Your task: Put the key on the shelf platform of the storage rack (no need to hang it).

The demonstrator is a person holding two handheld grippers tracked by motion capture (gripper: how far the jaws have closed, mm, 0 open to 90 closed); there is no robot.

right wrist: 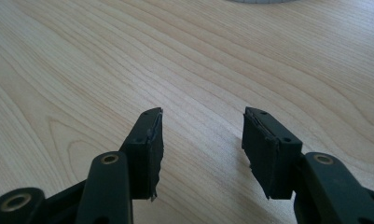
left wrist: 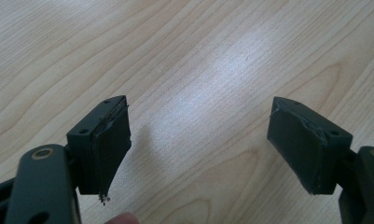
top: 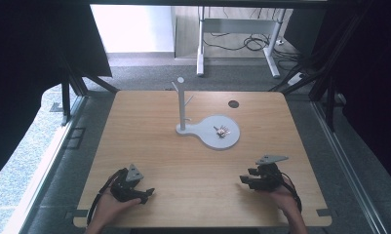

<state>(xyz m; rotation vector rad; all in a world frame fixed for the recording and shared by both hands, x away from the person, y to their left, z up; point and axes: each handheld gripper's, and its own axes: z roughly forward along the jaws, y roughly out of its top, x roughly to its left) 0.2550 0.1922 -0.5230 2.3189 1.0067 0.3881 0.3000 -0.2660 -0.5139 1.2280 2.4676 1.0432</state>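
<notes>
Left black two-jaw gripper (top: 145, 195): we hold it low at the near left of the pale wooden table (top: 149, 146), jaws spread wide over bare wood, nothing between them. Right black two-jaw gripper (top: 245, 180): we hold it at the near right, grey three-cornered plate on top, jaws parted more narrowly, also empty. Grey stand with a round flat base (top: 227, 139) and a slim upright branched post (top: 182, 105): sits at the table's far centre, well apart from both grippers. Small bunch of metal keys (top: 222, 130): lies on that base, right of the post. Dark round disc (top: 233, 104): far right of the table top.
</notes>
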